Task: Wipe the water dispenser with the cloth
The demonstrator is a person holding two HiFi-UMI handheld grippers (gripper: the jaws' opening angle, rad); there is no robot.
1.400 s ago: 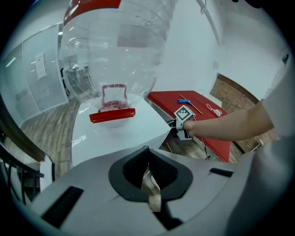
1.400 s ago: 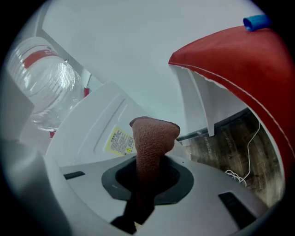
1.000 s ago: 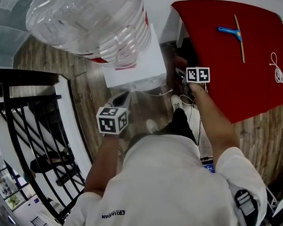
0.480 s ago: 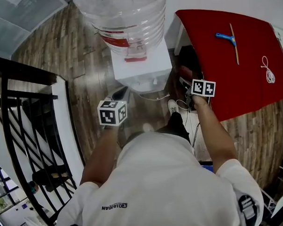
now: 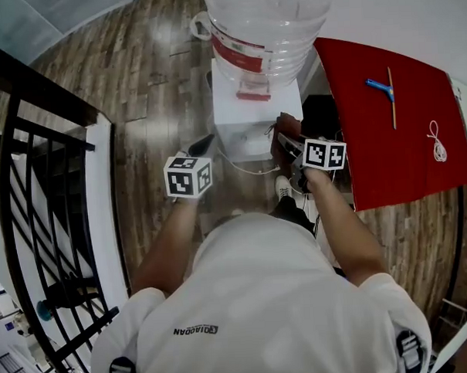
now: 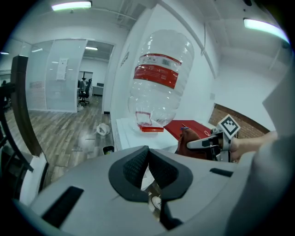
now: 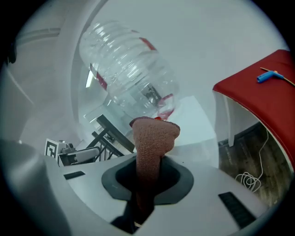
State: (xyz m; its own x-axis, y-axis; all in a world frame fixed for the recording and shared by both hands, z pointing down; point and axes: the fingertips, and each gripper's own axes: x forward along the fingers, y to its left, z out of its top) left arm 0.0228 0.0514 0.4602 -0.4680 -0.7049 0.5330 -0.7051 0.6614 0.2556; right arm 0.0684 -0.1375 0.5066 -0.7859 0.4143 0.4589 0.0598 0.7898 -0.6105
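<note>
Cloth [image 7: 154, 138] pinched in right tool [image 7: 147, 179]; left tool [image 6: 148, 159] pressed together; bottle label [image 6: 156, 76] illegible.

Wood-plank floor [image 5: 151, 62], black railing [image 5: 52, 93] at left, red table [image 5: 402, 159] beside white wall [image 5: 411, 12].

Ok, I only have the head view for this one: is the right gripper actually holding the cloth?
Observer: Yes. In the right gripper view the right gripper is shut on the cloth, a reddish-brown knit strip standing up out of the jaws.
Operator: And the left one?
Observer: The left gripper has its jaws together, with nothing between them.
Operator: Is the cloth on the dispenser?
Observer: The left gripper view shows it beside the white top of the water dispenser, about level with it. I cannot tell whether they touch.
</note>
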